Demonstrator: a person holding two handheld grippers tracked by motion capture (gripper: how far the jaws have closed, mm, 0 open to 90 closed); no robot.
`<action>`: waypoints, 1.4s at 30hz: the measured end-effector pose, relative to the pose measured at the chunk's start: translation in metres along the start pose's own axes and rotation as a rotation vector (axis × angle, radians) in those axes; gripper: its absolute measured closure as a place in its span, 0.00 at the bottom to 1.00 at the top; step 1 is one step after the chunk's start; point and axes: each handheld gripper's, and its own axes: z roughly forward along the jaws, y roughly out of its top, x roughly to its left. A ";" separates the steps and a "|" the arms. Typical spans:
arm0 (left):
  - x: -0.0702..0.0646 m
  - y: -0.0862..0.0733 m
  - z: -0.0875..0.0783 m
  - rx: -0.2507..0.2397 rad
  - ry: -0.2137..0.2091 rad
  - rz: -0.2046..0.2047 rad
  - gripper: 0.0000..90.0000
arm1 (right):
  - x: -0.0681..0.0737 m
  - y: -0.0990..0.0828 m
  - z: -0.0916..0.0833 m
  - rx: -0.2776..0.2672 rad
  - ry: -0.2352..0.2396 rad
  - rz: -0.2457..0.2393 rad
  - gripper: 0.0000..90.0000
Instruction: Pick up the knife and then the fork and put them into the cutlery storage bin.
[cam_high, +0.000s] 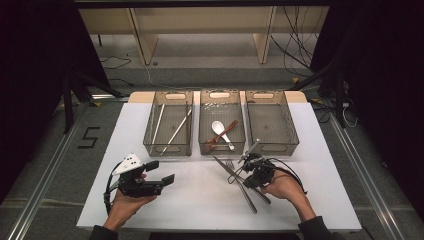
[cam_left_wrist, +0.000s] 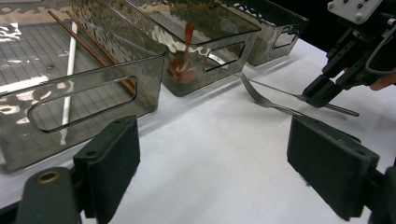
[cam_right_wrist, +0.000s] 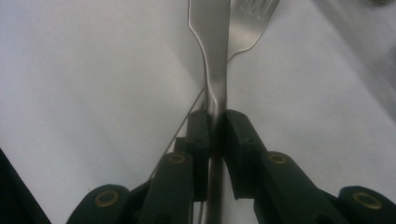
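Observation:
A steel knife (cam_high: 223, 165) and a fork (cam_high: 243, 189) lie crossed on the white table (cam_high: 200, 200) in front of the bins. My right gripper (cam_high: 247, 162) is shut on the knife's handle. In the right gripper view its pads (cam_right_wrist: 201, 135) pinch the knife (cam_right_wrist: 208, 46), and the fork head (cam_right_wrist: 252, 23) lies just beside the blade. My left gripper (cam_high: 160, 171) rests open at the table's near left with nothing between its pads (cam_left_wrist: 112, 163). From there the fork (cam_left_wrist: 261, 99) and the right gripper (cam_left_wrist: 322, 92) show ahead.
Three clear grey bins stand in a row at the back. The left bin (cam_high: 167, 149) holds chopsticks (cam_high: 177, 130). The middle bin (cam_high: 222, 148) holds a white spoon (cam_high: 219, 128) and a red spoon (cam_high: 227, 131). The right bin (cam_high: 272, 147) has nothing in it.

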 end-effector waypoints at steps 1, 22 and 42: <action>0.000 0.000 0.000 0.000 0.000 0.000 0.19 | -0.001 0.000 -0.001 -0.006 0.001 0.002 0.90; 0.000 0.000 0.000 0.003 0.000 -0.003 0.19 | -0.010 -0.004 -0.012 -0.072 0.040 0.033 0.90; 0.002 0.000 -0.002 -0.009 0.005 -0.008 0.19 | -0.041 0.003 -0.062 -0.227 -0.012 0.121 0.90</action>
